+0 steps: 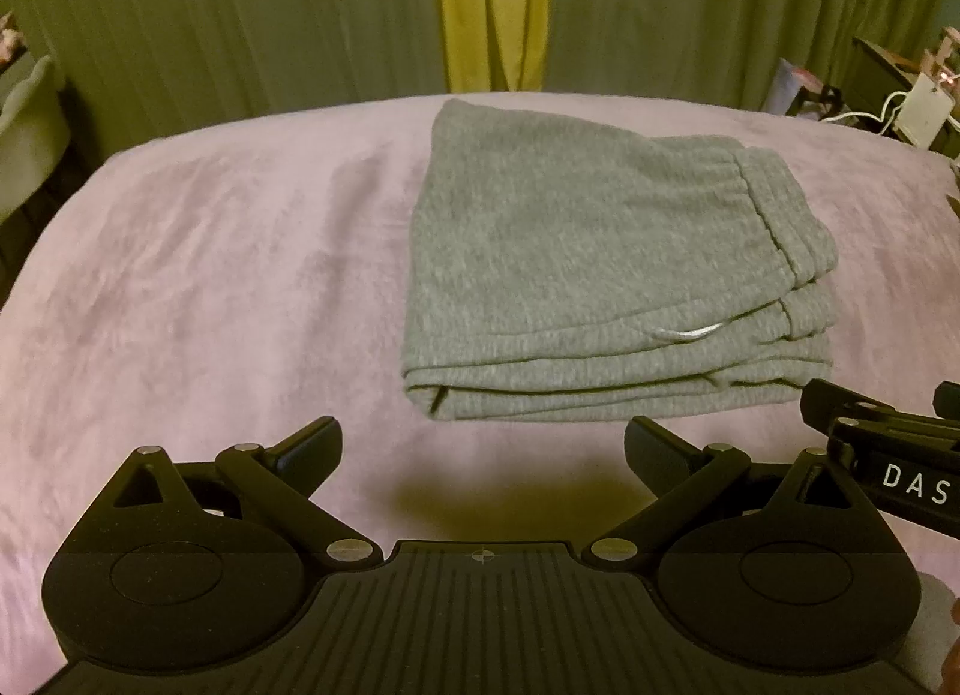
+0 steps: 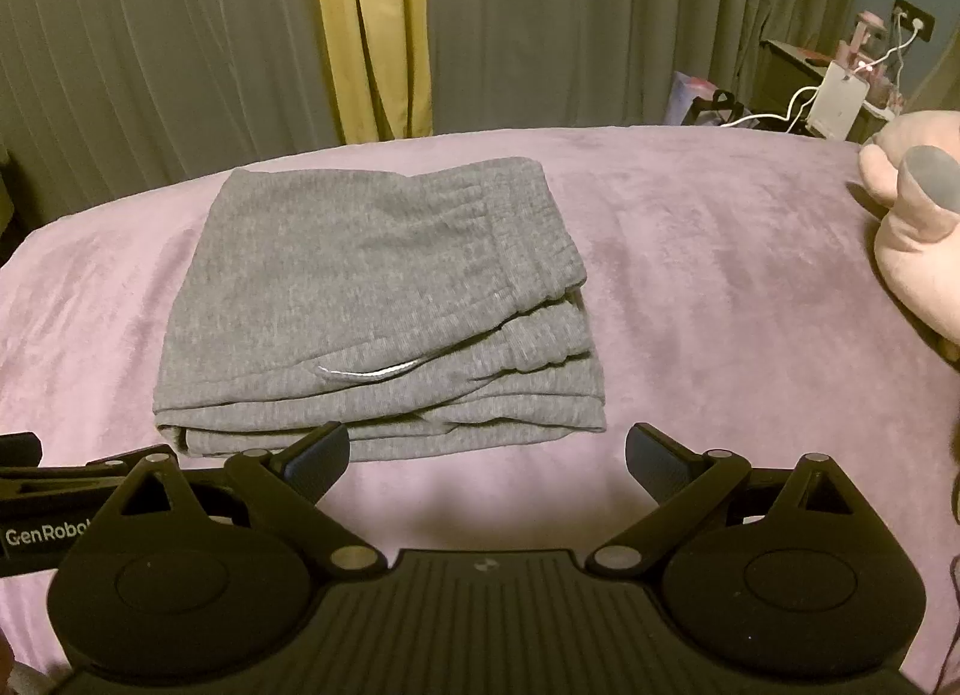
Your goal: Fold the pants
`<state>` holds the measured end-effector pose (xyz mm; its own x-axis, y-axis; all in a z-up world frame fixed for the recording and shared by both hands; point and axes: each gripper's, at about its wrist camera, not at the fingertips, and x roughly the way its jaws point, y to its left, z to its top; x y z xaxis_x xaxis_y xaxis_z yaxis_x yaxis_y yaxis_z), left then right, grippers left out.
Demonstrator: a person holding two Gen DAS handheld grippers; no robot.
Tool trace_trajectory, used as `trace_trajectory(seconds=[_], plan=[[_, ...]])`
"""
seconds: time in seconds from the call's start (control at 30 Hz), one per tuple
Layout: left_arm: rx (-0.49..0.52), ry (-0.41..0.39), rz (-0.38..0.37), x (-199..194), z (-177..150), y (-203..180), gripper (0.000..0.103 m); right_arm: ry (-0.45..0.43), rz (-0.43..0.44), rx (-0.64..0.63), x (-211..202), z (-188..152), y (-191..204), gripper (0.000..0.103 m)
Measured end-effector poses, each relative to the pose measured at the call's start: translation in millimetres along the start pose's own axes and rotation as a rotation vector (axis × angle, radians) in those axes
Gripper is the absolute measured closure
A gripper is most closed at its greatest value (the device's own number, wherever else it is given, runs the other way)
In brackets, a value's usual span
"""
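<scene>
Both jaws gape empty; our pants (image 1: 600, 269) lie folded, soft and limp, best pinched at the layered near edge.

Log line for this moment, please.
pants: folded, on blanket | left gripper: open, empty | right gripper: open, empty

You are looking at grey pants (image 1: 600, 251), folded into a compact stacked rectangle and lying flat on the bed, with the elastic waistband facing right and a pale drawstring showing.
</scene>
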<state>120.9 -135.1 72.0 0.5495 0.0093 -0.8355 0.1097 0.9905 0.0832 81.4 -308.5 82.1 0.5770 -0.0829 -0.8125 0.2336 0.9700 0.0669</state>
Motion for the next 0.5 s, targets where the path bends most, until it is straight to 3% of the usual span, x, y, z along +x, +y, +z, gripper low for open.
trace_trajectory(seconds=[0.5], plan=[[0.002, 0.009, 0.009, 2.2, -0.8, -0.1, 0.000, 0.012, 0.003, 0.007, 3.8, -3.0, -1.0, 0.004]])
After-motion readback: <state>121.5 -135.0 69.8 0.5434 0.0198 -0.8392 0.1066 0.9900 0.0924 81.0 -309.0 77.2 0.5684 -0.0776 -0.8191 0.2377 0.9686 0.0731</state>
